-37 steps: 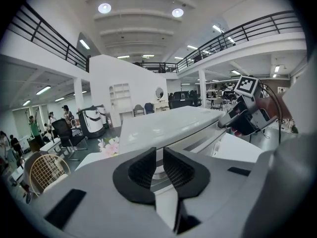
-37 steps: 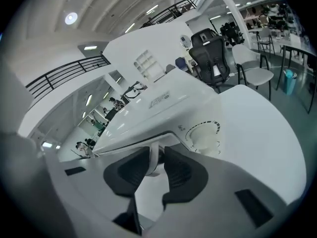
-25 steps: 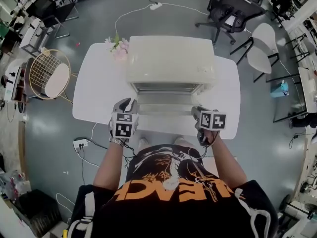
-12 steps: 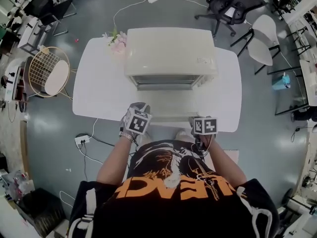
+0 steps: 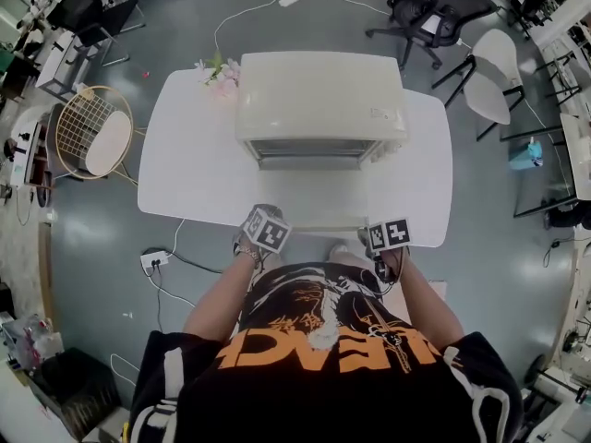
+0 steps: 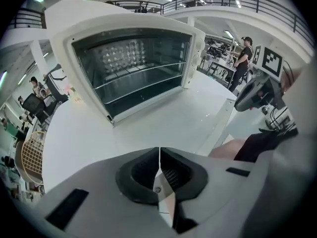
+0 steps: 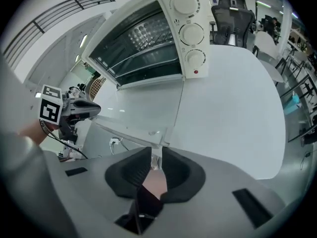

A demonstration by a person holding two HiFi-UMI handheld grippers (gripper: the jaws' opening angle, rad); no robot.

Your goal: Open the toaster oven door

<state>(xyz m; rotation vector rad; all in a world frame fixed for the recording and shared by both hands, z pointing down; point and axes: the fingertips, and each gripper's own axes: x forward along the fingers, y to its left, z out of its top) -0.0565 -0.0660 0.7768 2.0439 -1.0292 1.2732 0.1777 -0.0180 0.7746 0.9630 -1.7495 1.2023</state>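
The cream toaster oven (image 5: 319, 90) stands at the back of the white table (image 5: 194, 164). Its glass door (image 5: 314, 197) lies folded down flat, and the racks inside (image 6: 133, 73) show. My right gripper (image 5: 377, 229) is at the door's front right corner. Its jaws (image 7: 155, 155) are closed to a narrow slit with the door's front edge (image 7: 129, 130) at their tips. My left gripper (image 5: 262, 216) hovers by the door's front left corner, shut (image 6: 159, 155) and holding nothing. The three control knobs (image 7: 190, 33) face the right gripper view.
Pink flowers (image 5: 220, 77) sit at the table's back left corner. A wire stool (image 5: 90, 137) stands left of the table, and a black office chair (image 5: 425, 17) and white chairs (image 5: 485, 90) at the back right. A power strip (image 5: 150, 266) lies on the floor.
My left gripper has moved right and back toward the table's front edge. The right gripper has stayed at the door's front right corner. The door lies flat throughout.
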